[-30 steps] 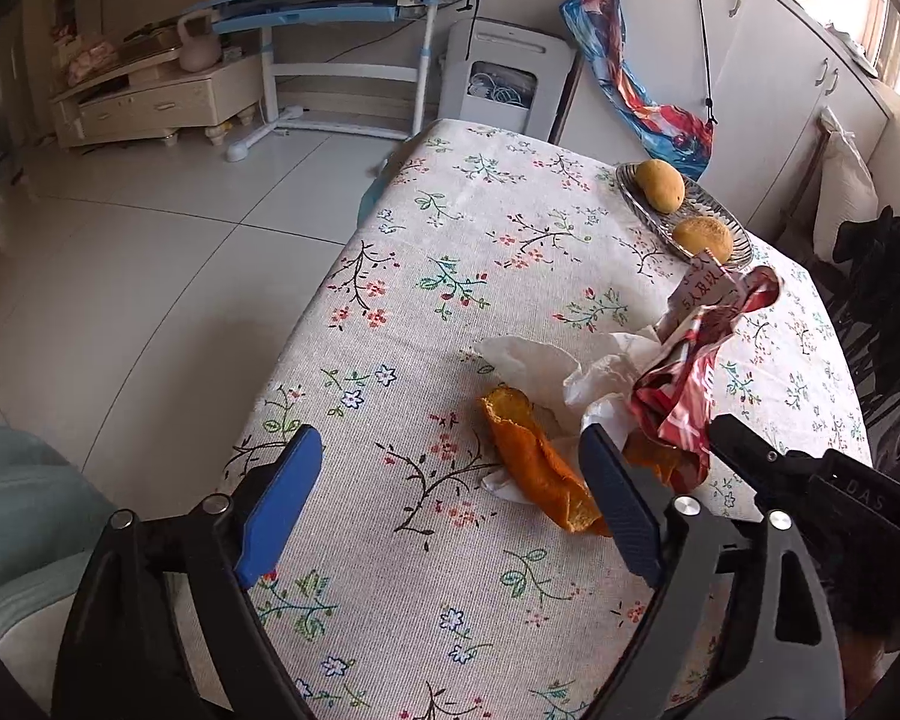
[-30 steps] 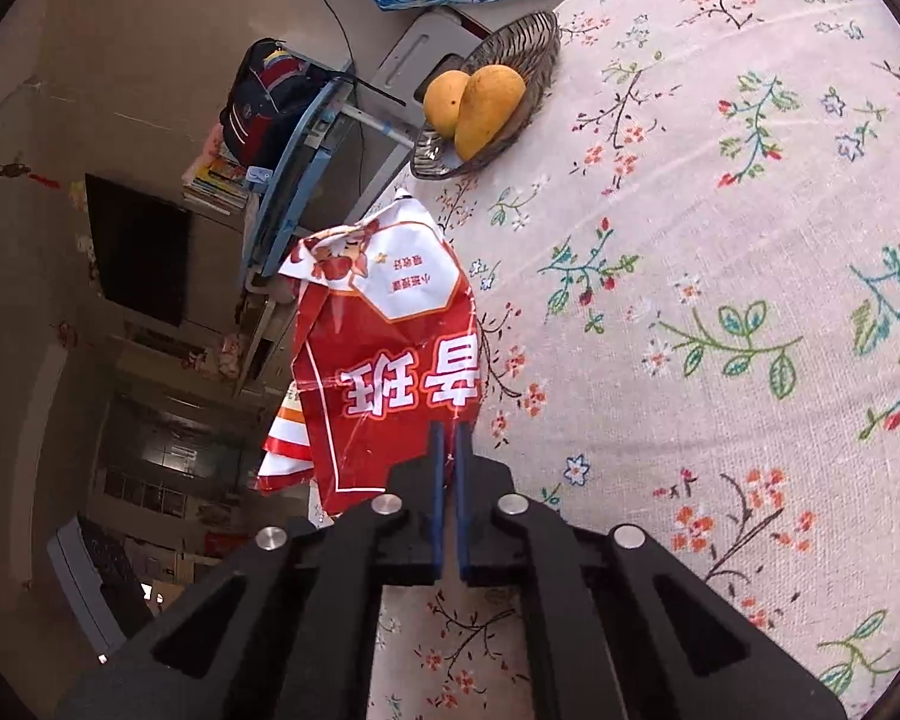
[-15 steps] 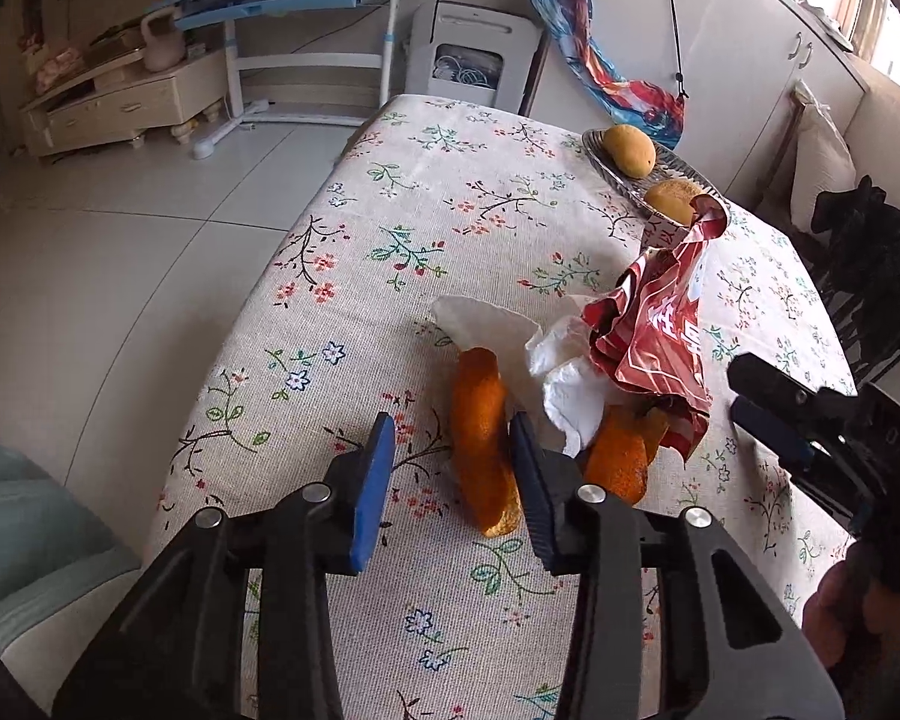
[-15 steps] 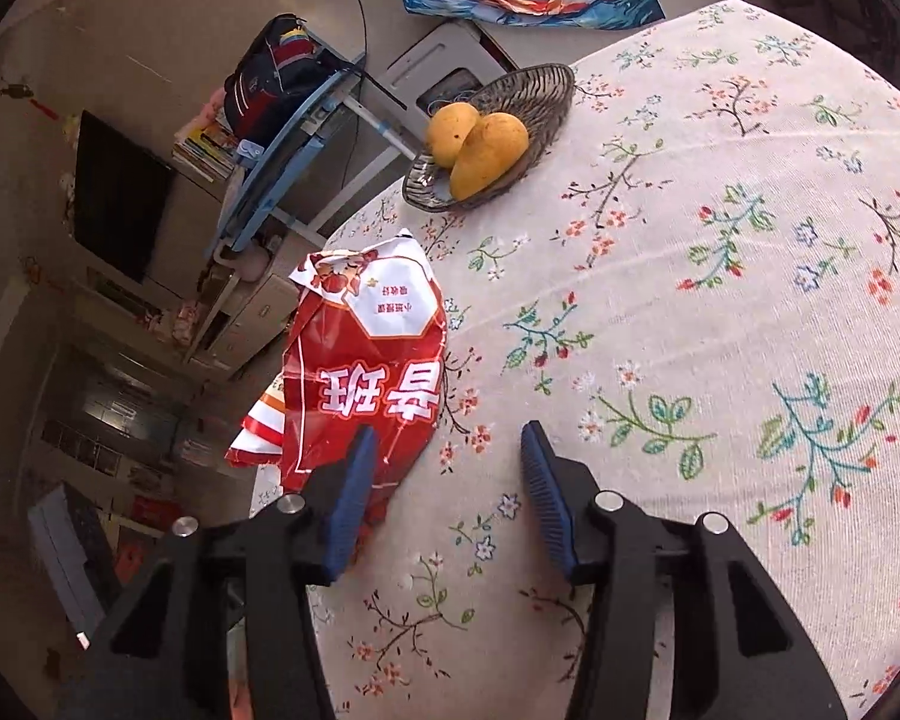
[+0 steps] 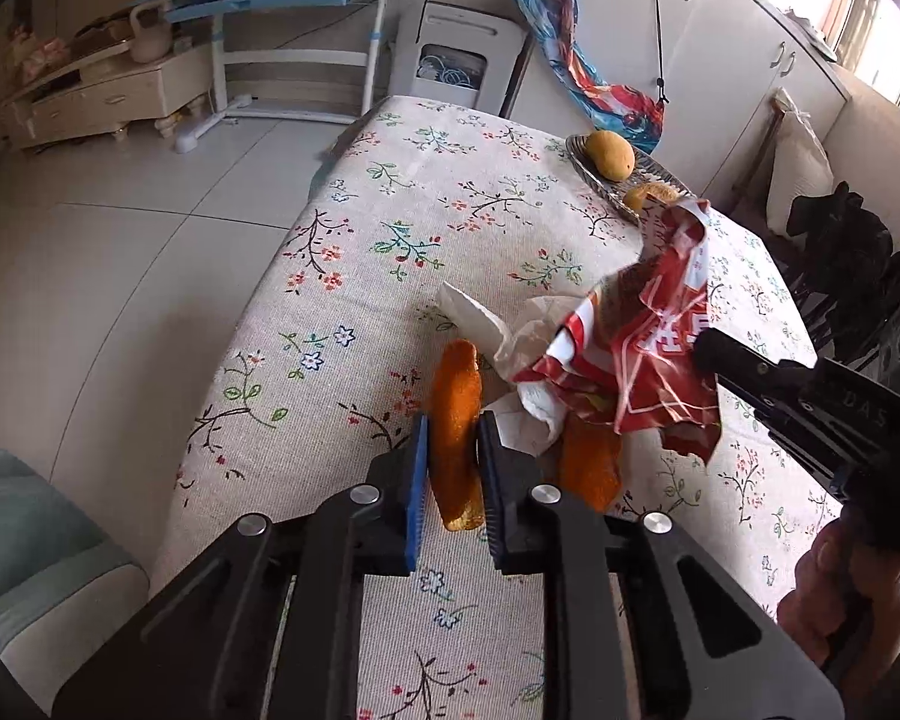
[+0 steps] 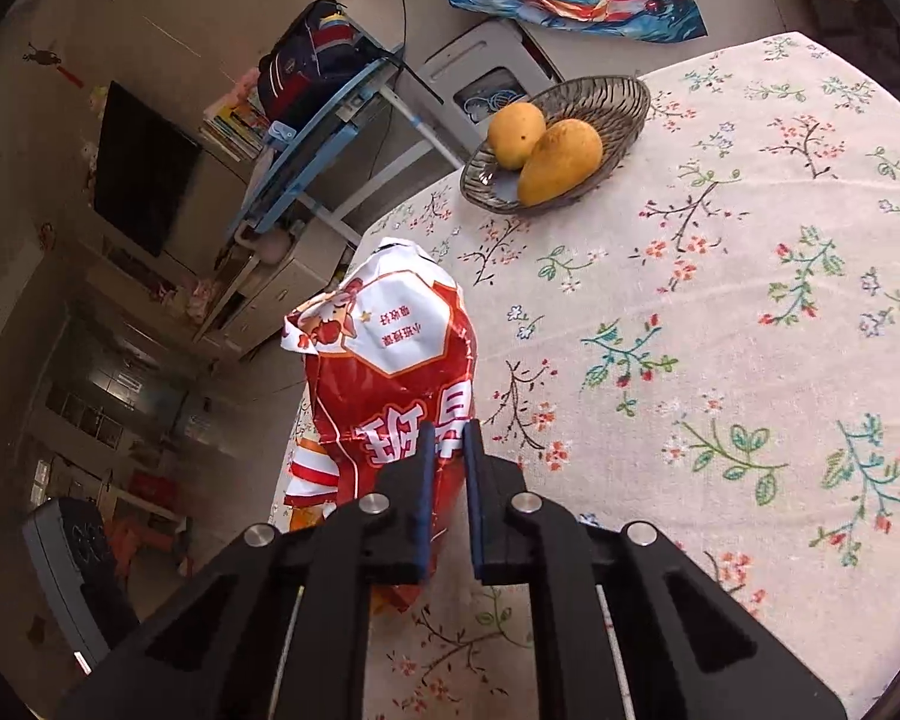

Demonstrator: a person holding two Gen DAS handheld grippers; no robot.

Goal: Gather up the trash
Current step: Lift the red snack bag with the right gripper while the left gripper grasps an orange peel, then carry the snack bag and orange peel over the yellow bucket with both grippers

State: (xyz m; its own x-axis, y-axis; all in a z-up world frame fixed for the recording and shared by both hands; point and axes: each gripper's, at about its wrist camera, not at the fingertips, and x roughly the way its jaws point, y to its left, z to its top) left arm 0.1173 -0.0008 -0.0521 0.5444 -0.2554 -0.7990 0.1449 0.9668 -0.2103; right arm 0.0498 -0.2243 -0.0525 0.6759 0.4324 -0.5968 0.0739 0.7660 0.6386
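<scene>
Trash: an orange peel strip (image 5: 457, 420), a second peel piece (image 5: 591, 465), crumpled white tissue (image 5: 498, 330) and a red snack bag (image 5: 648, 354), all bunched together near the middle of the desk (image 5: 390, 252).
Left tongs (image 5: 453, 468): the two blue-faced fingers are pressed against either side of the orange peel strip, clamped on it; the strip's near end sticks out below the fingers toward the camera.
Orange peel strip: lies lengthwise between the fingers, its far end touching the tissue.
Second peel piece: just right of the left tongs, partly under the tissue and the bag's lower edge.
Tissue: spread under and behind the bag, one corner pointing toward the far-left side of the desk.
Right tongs (image 6: 447, 450): fingers drawn close with a narrow gap, gripping the lower part of the red snack bag (image 6: 390, 372); in the left wrist view the black fingers reach in from the right and meet the bag's side.
Red snack bag: crumpled, held raised over the tissue, its white panel with printed characters turned away from the right wrist camera.
Fruit dish (image 6: 624, 102): at the far edge of the desk, well apart from the trash, holding two yellow mangoes (image 6: 558, 162).
Desk cover: pale cloth with a floral print.
</scene>
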